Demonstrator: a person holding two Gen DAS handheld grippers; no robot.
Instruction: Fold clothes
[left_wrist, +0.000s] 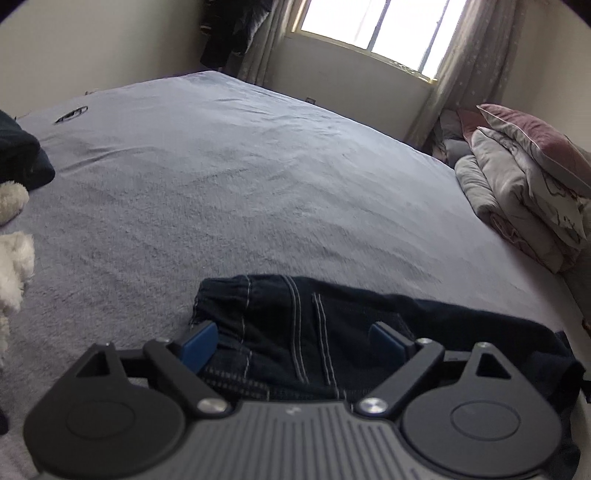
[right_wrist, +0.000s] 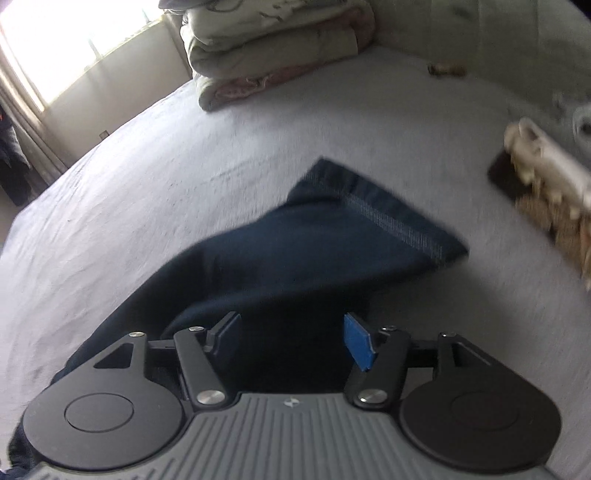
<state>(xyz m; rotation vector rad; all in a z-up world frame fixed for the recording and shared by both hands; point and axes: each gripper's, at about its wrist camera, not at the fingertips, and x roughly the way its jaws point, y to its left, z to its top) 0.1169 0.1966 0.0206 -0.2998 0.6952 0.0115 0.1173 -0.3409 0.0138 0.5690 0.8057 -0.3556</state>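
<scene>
Grey plush bed cover (left_wrist: 229, 192) is seen filling the left wrist view, with dark blue denim jeans (left_wrist: 295, 332) laid at its near edge. The left gripper (left_wrist: 295, 339) is held over the waistband, its blue pads spread on either side of the cloth without pressing it, presumably so the denim lies flat for a fold. Folded quilts (left_wrist: 517, 177) are stacked well beyond the jeans

From the right wrist view, the hemmed leg end (right_wrist: 388, 218) is shown ahead of the right gripper (right_wrist: 290, 339), whose pads are likewise parted, nothing pinched
</scene>
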